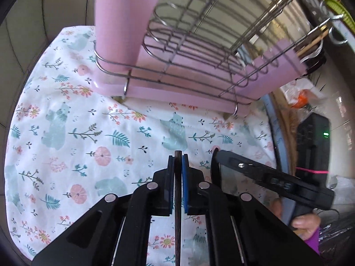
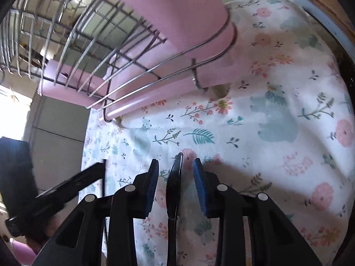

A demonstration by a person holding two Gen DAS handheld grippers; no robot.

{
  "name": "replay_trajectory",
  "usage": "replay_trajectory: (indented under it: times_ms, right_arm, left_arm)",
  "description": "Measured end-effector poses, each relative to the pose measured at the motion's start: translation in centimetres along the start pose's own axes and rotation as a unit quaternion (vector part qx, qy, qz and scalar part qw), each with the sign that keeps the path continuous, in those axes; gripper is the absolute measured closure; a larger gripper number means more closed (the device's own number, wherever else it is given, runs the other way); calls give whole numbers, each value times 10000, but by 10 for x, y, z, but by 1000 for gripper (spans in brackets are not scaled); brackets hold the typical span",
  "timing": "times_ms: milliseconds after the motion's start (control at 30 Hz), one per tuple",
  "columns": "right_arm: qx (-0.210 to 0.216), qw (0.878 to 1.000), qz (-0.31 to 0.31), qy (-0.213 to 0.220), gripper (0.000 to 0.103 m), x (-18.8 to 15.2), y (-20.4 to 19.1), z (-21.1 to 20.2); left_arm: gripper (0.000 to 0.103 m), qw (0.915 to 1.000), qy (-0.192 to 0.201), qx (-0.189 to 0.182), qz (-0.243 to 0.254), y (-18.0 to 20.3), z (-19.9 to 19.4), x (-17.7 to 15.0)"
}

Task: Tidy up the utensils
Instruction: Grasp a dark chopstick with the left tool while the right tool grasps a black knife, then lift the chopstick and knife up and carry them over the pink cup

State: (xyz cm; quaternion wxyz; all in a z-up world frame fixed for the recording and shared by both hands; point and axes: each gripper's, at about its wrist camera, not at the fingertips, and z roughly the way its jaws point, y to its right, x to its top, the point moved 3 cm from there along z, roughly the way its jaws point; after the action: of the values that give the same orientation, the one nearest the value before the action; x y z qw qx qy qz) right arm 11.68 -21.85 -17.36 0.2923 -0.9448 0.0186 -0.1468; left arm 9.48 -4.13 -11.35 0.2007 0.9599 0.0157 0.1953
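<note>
Two grippers hover over the floral tablecloth (image 1: pixel 73 133) just in front of the wire dish rack (image 1: pixel 188 44) with its pink tray. The left gripper (image 1: pixel 178 166) has its jaws closed on a thin dark stick (image 1: pixel 178 210). The right gripper (image 2: pixel 176 170) has jaws apart, a black serrated utensil (image 2: pixel 174 184) between them.
</note>
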Motion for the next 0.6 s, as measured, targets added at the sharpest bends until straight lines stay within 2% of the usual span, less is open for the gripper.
replay_trajectory:
  times_ms: [100, 167, 200, 233, 400, 600]
  right_arm:
    - [-160, 9998, -110, -23, 71, 0, -6, 8]
    - [-241, 9996, -121, -10, 75, 1, -9, 12]
    - [-271, 9996, -126, -18, 87, 1, -11, 14]
    - [-296, 9995, -128, -64, 94, 0, -12, 16]
    - [-225, 9997, -82, 52, 101, -5, -15, 17]
    - [-33, 9984, -211, 518, 101, -9, -26, -6]
  left_arm:
    - [97, 9999, 81, -62, 3, -2, -7, 0]
    - [97, 9999, 125, -83, 6, -6, -11, -1]
    - [97, 9999, 143, -94, 3, -8, -13, -2]
    - [97, 9998, 159, -110, -2, -9, -15, -4]
    - [98, 9994, 279, -190, -38, -21, -28, -7]
    - [98, 9981, 526, -306, -81, -35, -53, -7]
